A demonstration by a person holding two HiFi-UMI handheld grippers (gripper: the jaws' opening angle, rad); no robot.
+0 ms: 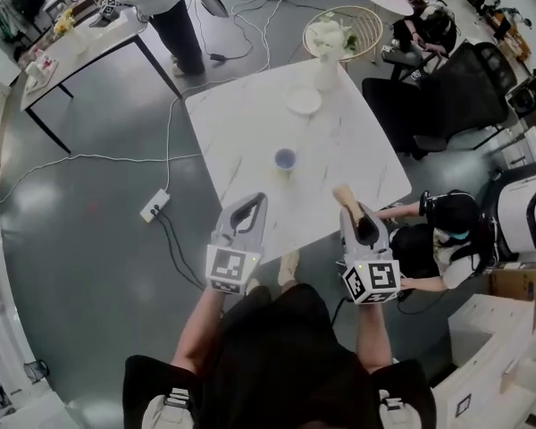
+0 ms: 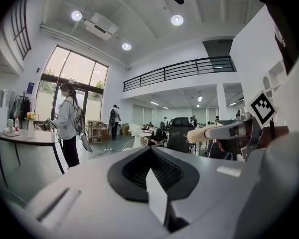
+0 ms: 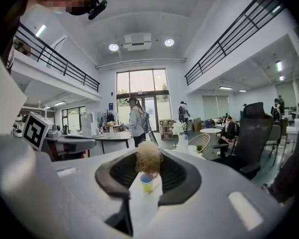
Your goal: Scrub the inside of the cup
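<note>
A small cup [image 1: 285, 159] with a blue rim stands upright near the middle of the white marble table [image 1: 250, 123]. My right gripper [image 1: 355, 211] is shut on the handle of a brush [image 1: 345, 195], whose tan bristle head points toward the cup from the table's near edge. In the right gripper view the bristle head [image 3: 148, 158] shows end-on, with the cup [image 3: 147, 183] just below and beyond it, between the jaws of the gripper [image 3: 145, 195]. My left gripper [image 1: 257, 200] hovers over the near edge, left of the cup. Its jaws [image 2: 154, 176] are shut with nothing in them. The brush [image 2: 204, 133] shows at its right.
A white plate [image 1: 303, 101] and a vase of white flowers [image 1: 326, 56] stand at the table's far side. A seated person [image 1: 442, 231] is close at the right, beside a black office chair [image 1: 464, 96]. A power strip [image 1: 154, 206] and cables lie on the floor at left.
</note>
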